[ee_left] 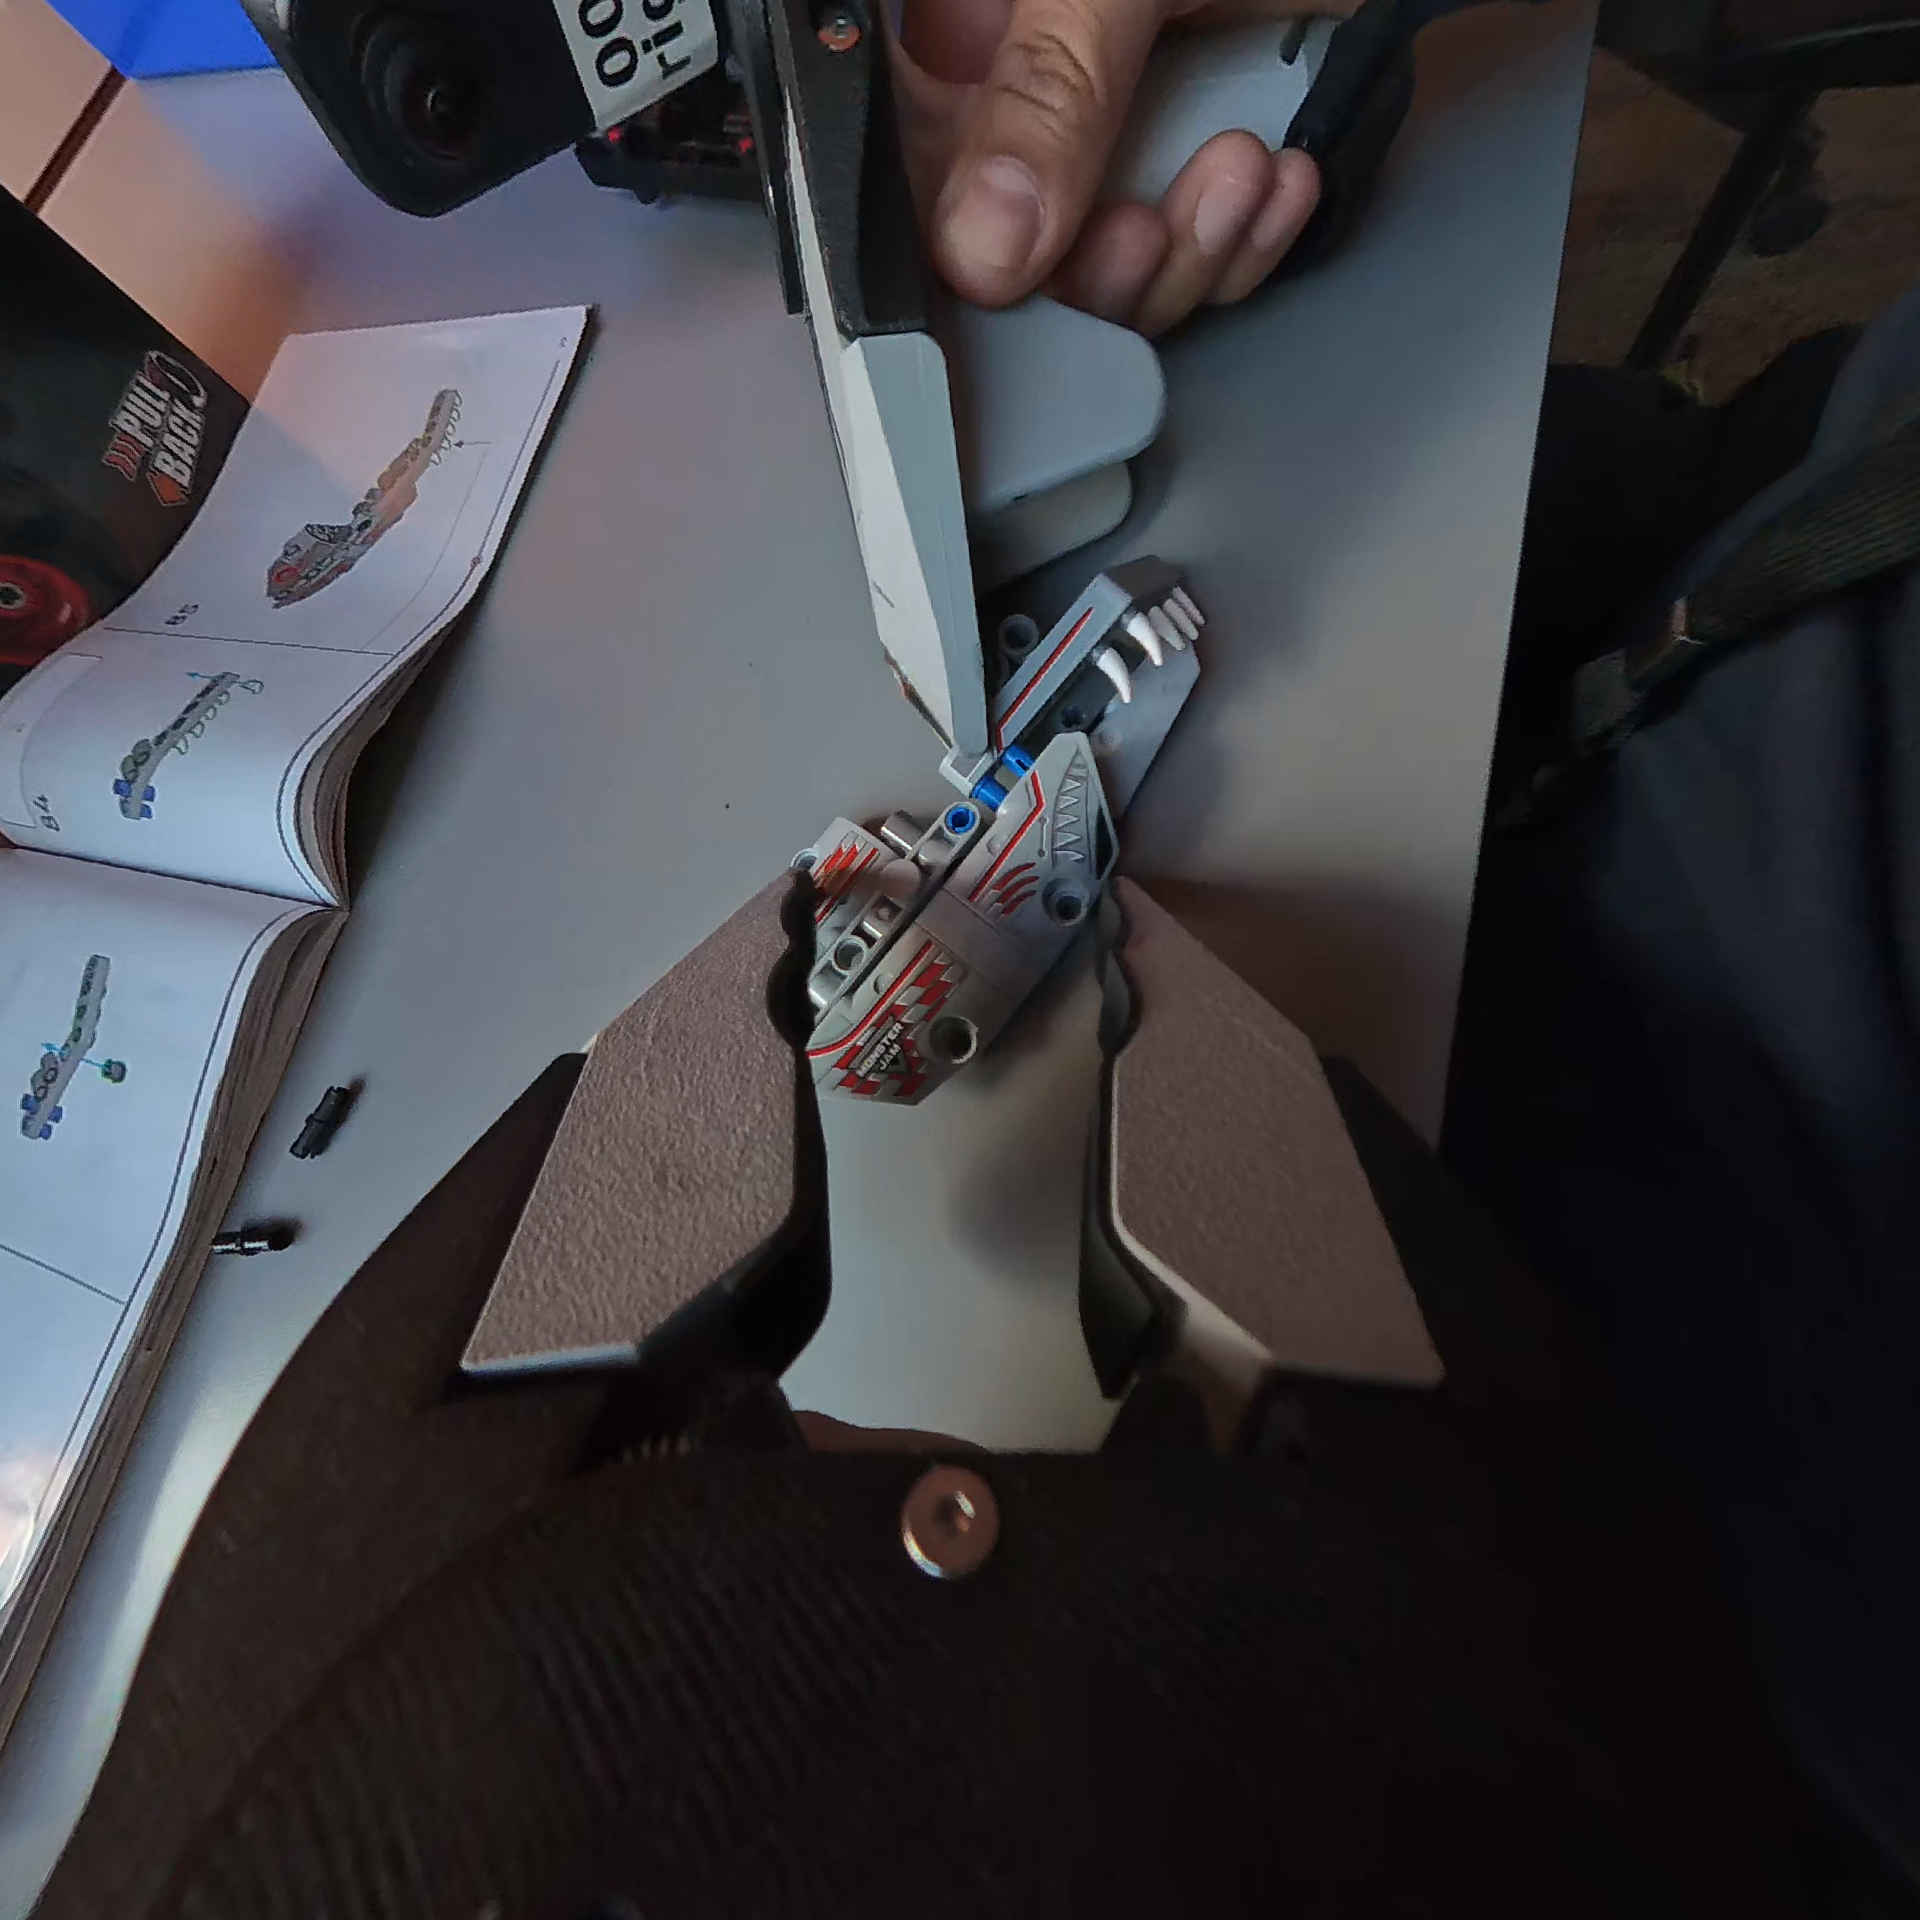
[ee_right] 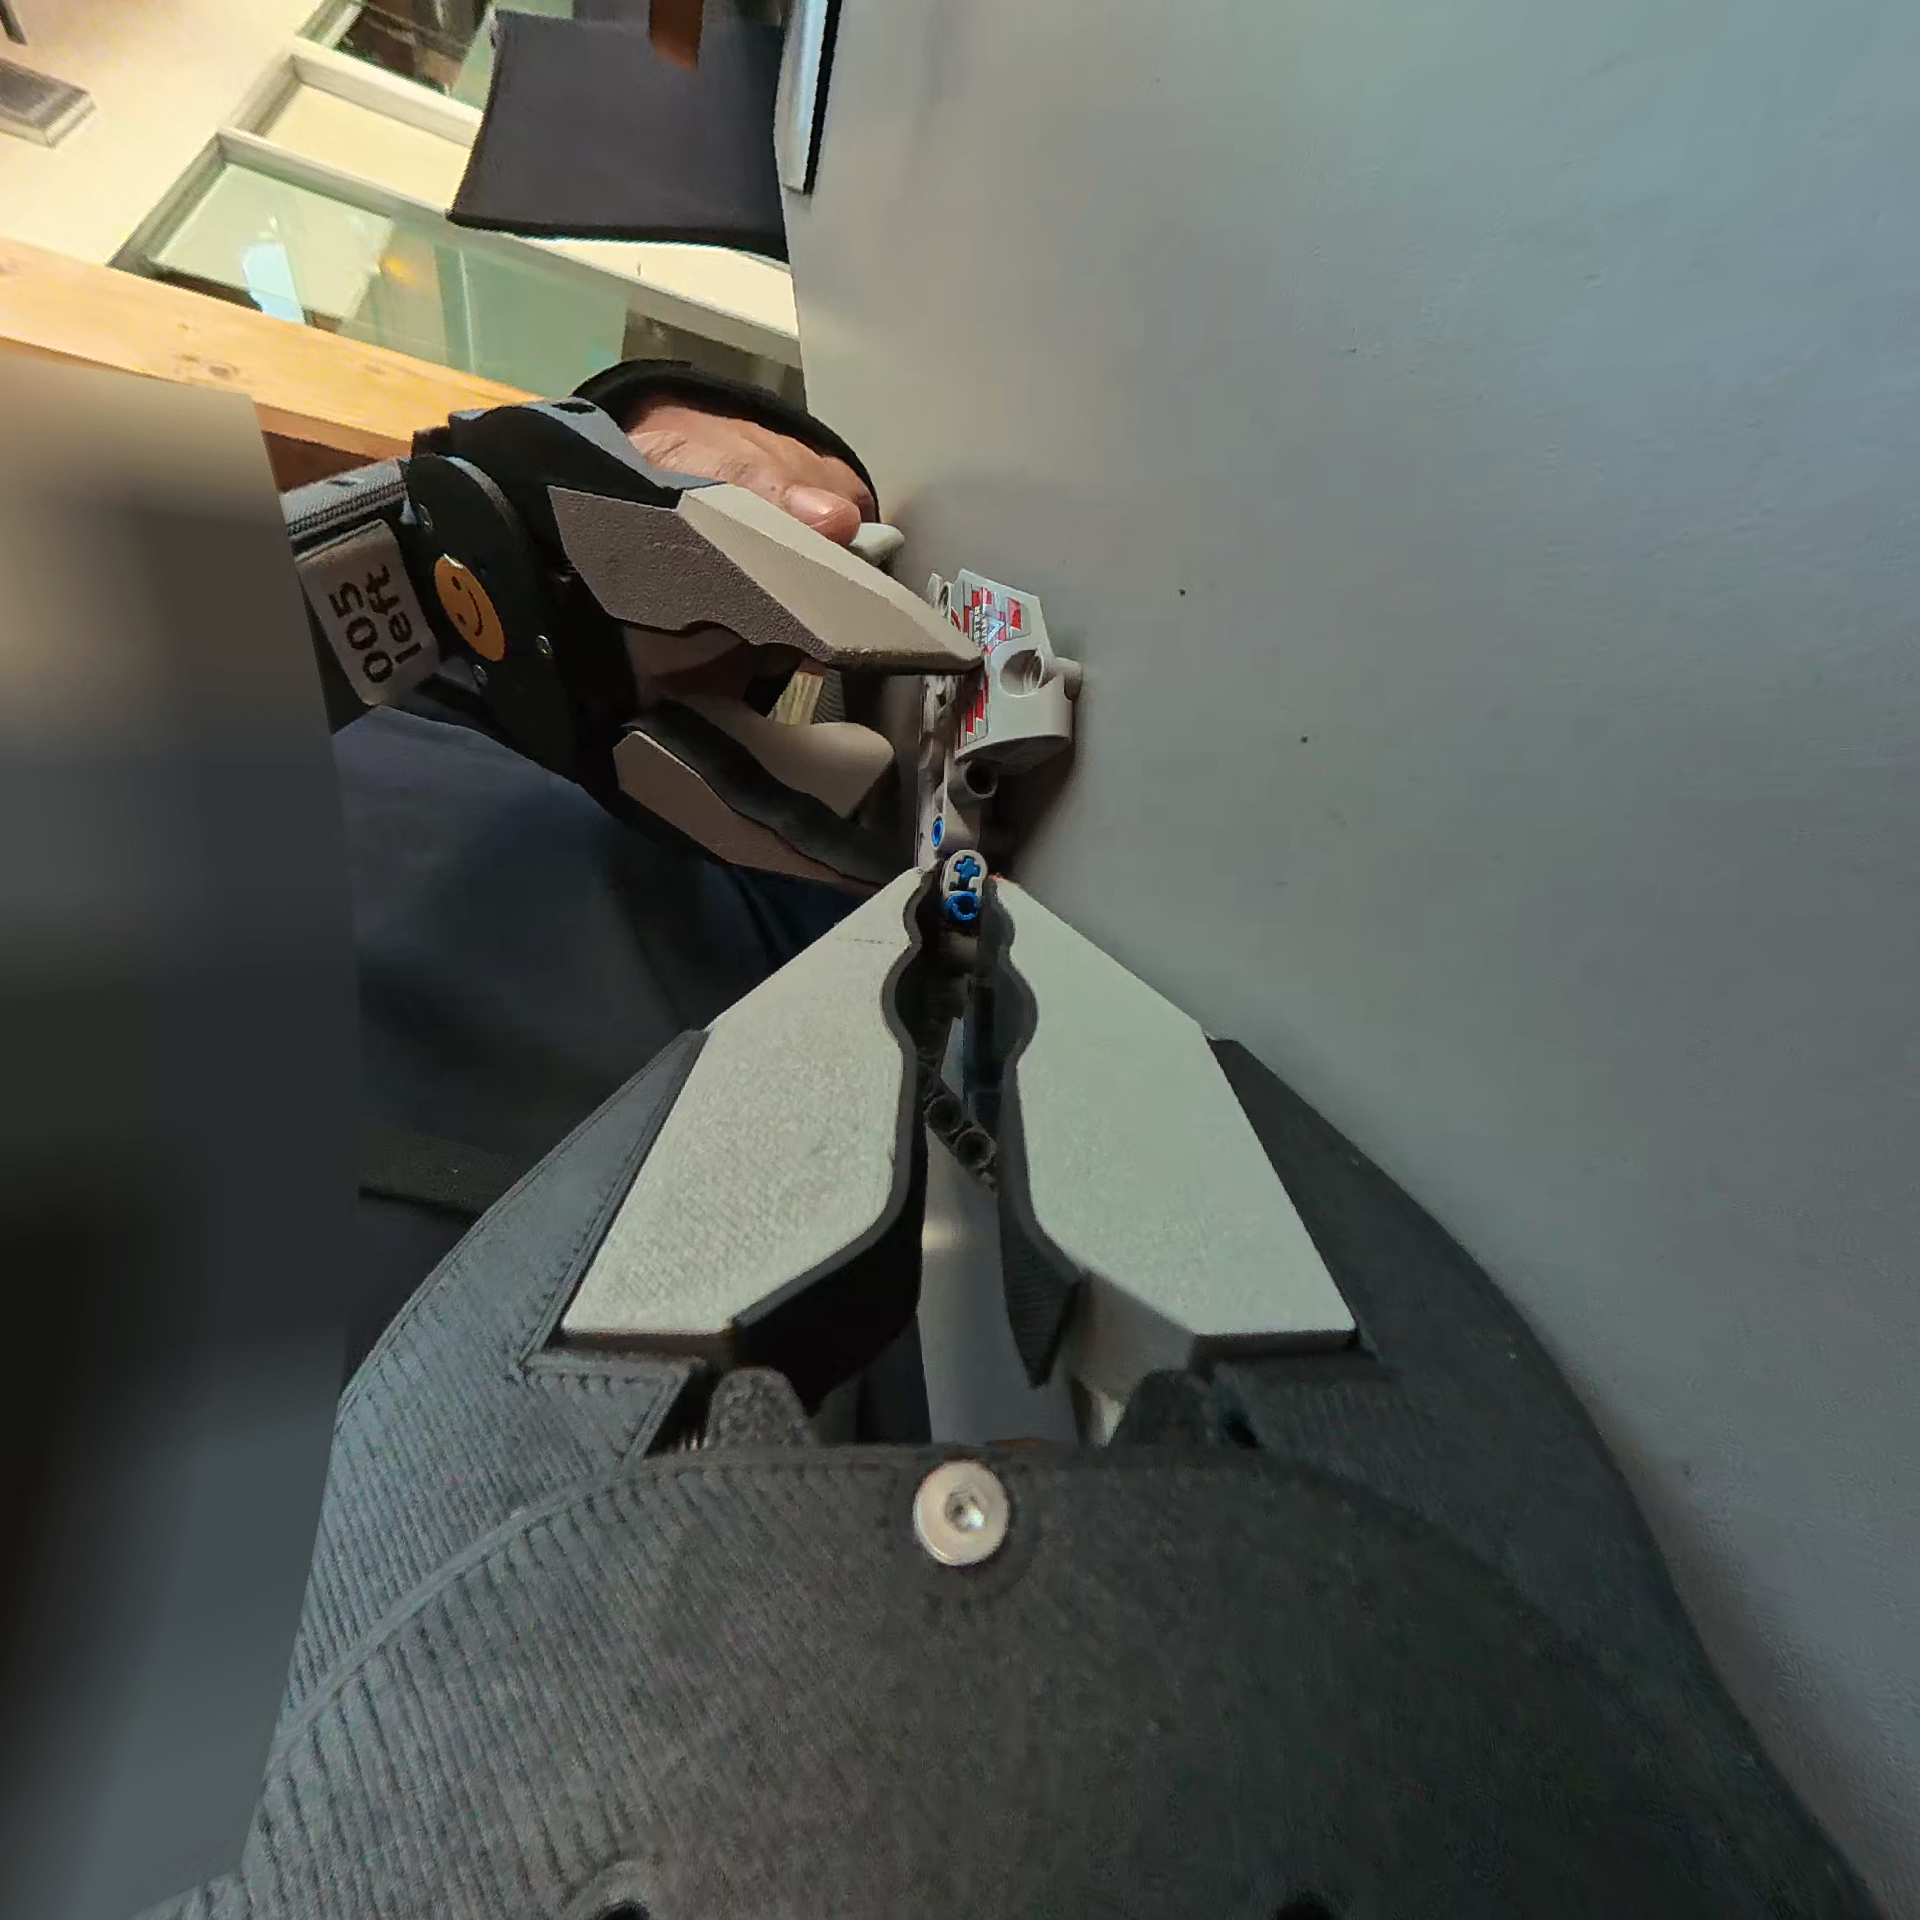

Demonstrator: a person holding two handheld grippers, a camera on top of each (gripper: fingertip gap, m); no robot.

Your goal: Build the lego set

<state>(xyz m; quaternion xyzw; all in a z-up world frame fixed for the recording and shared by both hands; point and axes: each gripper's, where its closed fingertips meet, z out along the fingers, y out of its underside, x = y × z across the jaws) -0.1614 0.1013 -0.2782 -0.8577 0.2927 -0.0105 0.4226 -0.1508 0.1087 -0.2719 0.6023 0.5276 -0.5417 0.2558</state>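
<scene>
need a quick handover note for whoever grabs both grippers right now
Left gripper: shut on the grey shark-patterned body, steadying it on the grey table.
Right gripper: shut on a grey beam with blue pins, its end at the body's top edge.
Toothed jaw section lies just beyond the body.
Open instruction booklet lies to the left, with two loose black pins beside it.
Done: body partly assembled.
Left: seat the beam, likely then use the loose pins; check the booklet.
</scene>
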